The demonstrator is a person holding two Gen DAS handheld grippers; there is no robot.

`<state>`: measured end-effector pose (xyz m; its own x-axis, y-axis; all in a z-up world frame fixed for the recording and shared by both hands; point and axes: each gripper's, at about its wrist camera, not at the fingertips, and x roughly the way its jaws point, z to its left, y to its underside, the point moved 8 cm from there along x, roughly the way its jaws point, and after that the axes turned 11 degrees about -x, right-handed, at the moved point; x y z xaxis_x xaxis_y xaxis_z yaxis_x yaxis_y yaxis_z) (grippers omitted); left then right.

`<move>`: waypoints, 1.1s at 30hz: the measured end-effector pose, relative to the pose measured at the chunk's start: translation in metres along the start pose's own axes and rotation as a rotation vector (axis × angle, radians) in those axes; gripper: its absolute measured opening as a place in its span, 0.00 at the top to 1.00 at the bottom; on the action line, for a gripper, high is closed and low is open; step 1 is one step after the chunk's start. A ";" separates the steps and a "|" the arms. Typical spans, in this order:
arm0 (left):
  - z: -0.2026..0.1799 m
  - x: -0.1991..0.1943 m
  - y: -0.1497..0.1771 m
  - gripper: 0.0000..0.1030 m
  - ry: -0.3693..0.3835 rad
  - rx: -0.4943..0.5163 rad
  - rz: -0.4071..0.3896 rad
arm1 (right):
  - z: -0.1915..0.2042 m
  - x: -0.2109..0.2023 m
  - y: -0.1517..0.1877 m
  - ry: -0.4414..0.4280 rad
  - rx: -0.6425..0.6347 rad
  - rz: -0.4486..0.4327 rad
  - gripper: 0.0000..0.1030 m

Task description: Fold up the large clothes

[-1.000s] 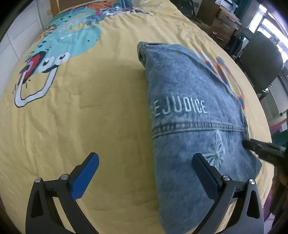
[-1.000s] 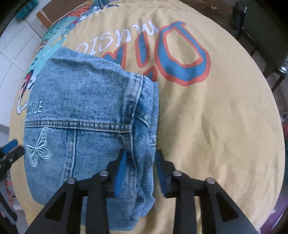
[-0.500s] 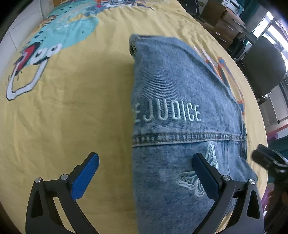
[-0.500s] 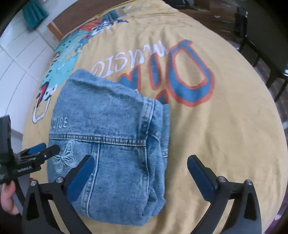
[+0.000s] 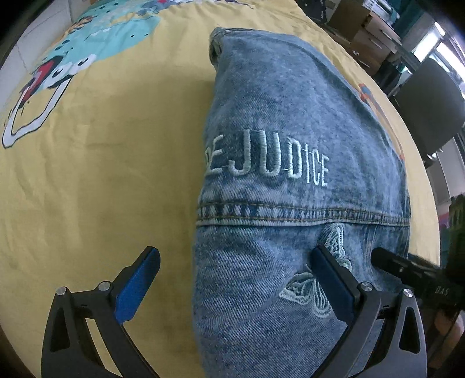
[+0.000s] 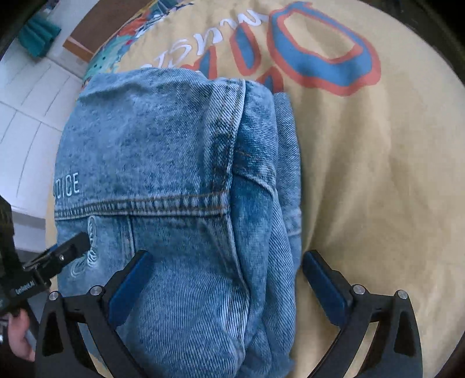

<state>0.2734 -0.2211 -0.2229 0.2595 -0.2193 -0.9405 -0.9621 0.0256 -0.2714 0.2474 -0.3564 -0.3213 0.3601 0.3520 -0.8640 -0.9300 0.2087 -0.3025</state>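
A folded blue denim jacket (image 5: 290, 122) with white embroidered lettering and a butterfly lies on the yellow printed sheet (image 5: 101, 174). My left gripper (image 5: 235, 283) hangs open just above the jacket's near left edge: one pad is over the sheet, the other over the butterfly. In the right wrist view the jacket (image 6: 162, 139) shows its thick folded right edge with stacked layers. My right gripper (image 6: 226, 286) stands wide open astride that edge, its pads not pressing. The left gripper (image 6: 66, 250) shows at the left edge there, and the right gripper's fingertip (image 5: 389, 261) shows in the left wrist view.
The sheet (image 6: 377, 174) carries big blue and orange letters to the jacket's right and a teal cartoon (image 5: 96, 43) at the far left. A black office chair (image 5: 430, 101) and brown boxes (image 5: 363, 26) stand beyond the right side. White floor tiles (image 6: 26, 101) lie to the left. A hand (image 6: 17, 334) holds the left gripper.
My right gripper let go of the jacket's folded edge and opened wide. Both grippers sank closer to the jacket, which now fills more of each view.
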 end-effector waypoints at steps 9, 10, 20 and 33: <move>-0.018 -0.006 0.005 0.45 0.054 0.087 0.037 | 0.022 0.003 -0.013 0.040 -0.049 0.053 0.31; -0.020 -0.008 0.005 0.52 0.061 0.092 0.035 | 0.023 0.003 -0.015 0.040 -0.055 0.060 0.36; -0.011 -0.059 0.007 0.73 0.128 0.137 -0.010 | 0.069 -0.046 -0.028 0.066 -0.170 -0.008 0.78; 0.077 -0.140 0.012 0.73 0.082 0.137 -0.148 | 0.186 -0.054 -0.021 -0.027 -0.299 -0.081 0.79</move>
<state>0.2319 -0.1152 -0.1106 0.3840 -0.3087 -0.8702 -0.8923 0.1181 -0.4357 0.2614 -0.2106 -0.1935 0.4321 0.3705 -0.8222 -0.8771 -0.0392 -0.4786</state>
